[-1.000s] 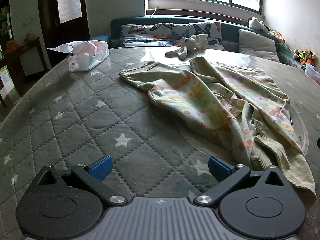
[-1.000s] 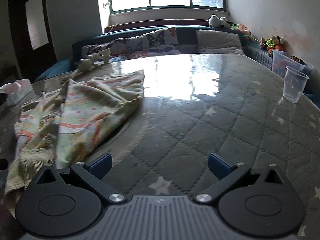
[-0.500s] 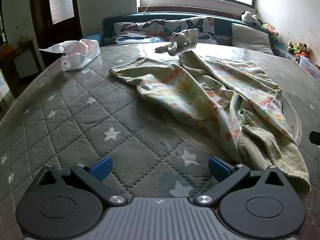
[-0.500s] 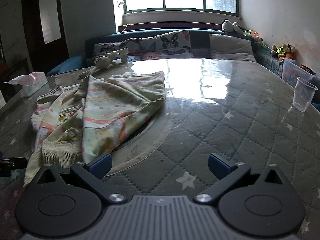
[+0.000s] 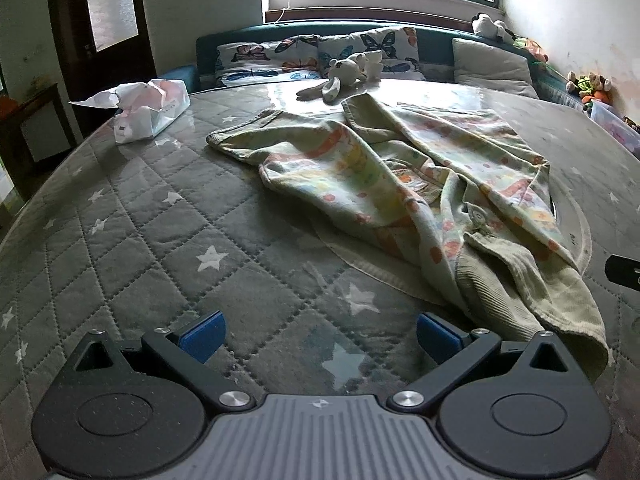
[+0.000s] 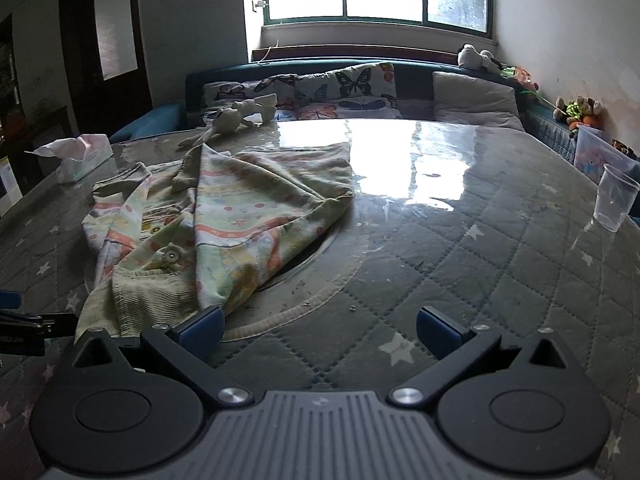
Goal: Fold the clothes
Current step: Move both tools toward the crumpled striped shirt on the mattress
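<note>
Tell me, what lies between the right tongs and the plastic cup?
Nothing stands there. In the right wrist view, only bare quilted table cover stretches from the open right tongs to the plastic cup.

Left gripper [image 5: 318,330], right gripper [image 6: 319,326]: black linkage arms, blue pads [image 5: 202,335], round black discs, silver screws, ribbed grey housing.
</note>
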